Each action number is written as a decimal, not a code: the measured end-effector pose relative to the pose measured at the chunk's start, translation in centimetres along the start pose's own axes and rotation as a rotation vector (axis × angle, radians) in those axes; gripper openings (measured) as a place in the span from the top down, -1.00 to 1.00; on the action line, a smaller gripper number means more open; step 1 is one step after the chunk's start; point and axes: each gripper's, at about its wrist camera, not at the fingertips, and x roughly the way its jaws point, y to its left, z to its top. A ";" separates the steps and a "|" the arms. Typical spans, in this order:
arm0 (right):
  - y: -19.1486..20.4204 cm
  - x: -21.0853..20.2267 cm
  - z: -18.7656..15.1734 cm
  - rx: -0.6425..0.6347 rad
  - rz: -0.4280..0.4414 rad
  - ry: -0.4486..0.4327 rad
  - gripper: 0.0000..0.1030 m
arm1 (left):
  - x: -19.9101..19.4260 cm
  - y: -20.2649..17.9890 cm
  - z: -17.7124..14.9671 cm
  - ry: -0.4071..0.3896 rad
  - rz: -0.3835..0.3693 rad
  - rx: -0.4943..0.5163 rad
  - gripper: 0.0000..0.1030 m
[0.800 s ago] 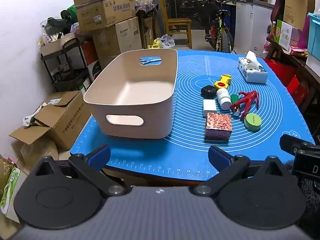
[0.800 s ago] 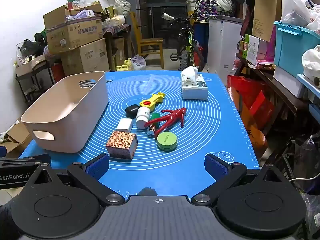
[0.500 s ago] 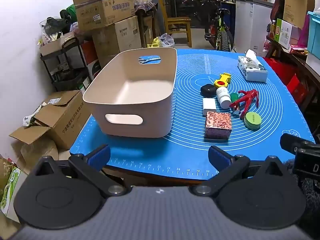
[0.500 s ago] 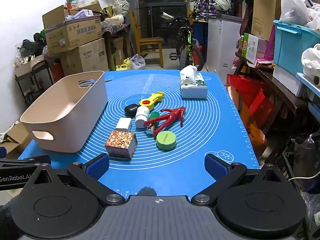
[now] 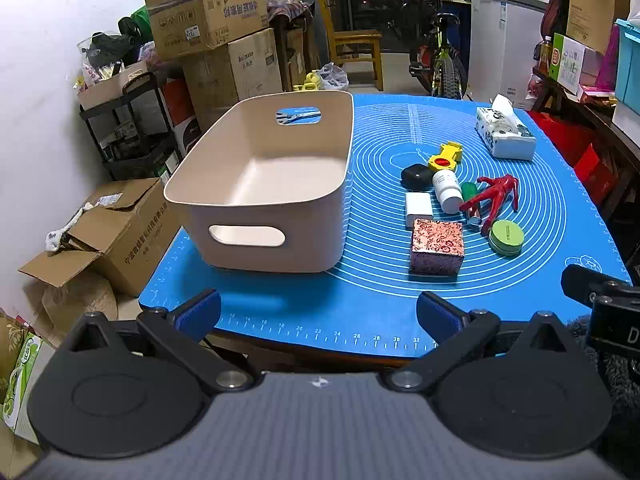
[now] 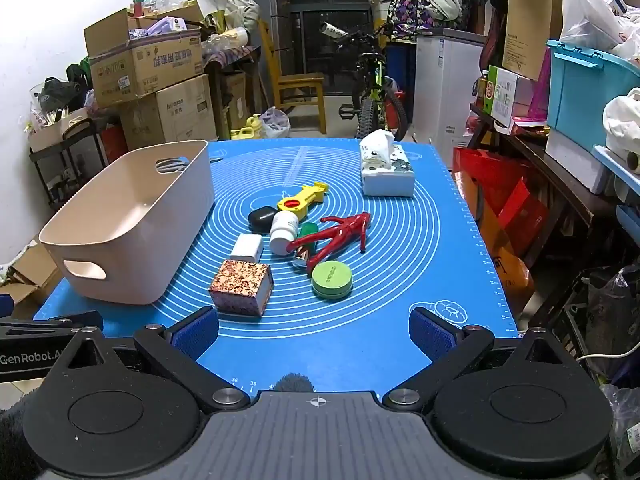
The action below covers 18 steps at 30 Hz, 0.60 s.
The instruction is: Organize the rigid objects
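Objects: a patterned box (image 6: 240, 286), green tin (image 6: 332, 280), red figure (image 6: 336, 234), white bottle (image 6: 283, 229), white block (image 6: 247, 248), black case (image 6: 262, 218) and yellow tool (image 6: 302, 199) lay clustered mid-mat (image 6: 420, 248).
Bin (image 5: 256, 184): stood empty at the cluster's 9 o'clock.
Tissue box (image 6: 386, 174): at 1 o'clock.
Left gripper (image 5: 318, 314): fingers spread wide, grasping nothing.
Right gripper (image 6: 314, 334): likewise spread, empty.

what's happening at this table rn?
Nothing is being handled yet. The left gripper and right gripper both hover open over the near edge of the blue mat. The beige bin looks empty. The patterned box, green tin, red figure and other small items sit loose beside it.
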 end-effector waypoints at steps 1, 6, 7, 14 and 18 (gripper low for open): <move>0.0 0.0 0.0 0.000 0.000 0.000 -0.95 | 0.0 0.0 0.0 0.000 0.000 0.000 -1.00; 0.0 0.0 0.0 0.000 -0.001 0.002 -0.95 | 0.0 0.0 0.0 0.000 0.000 0.001 -1.00; 0.0 0.0 0.0 -0.001 -0.001 0.001 -0.95 | 0.0 0.0 0.1 0.002 0.000 0.001 -1.00; 0.0 0.1 0.0 -0.001 0.000 0.003 -0.95 | -0.1 0.3 0.3 0.002 0.001 -0.003 -1.00; 0.0 0.1 0.0 -0.002 -0.002 0.003 -0.95 | -0.1 0.4 0.4 0.003 0.001 -0.003 -1.00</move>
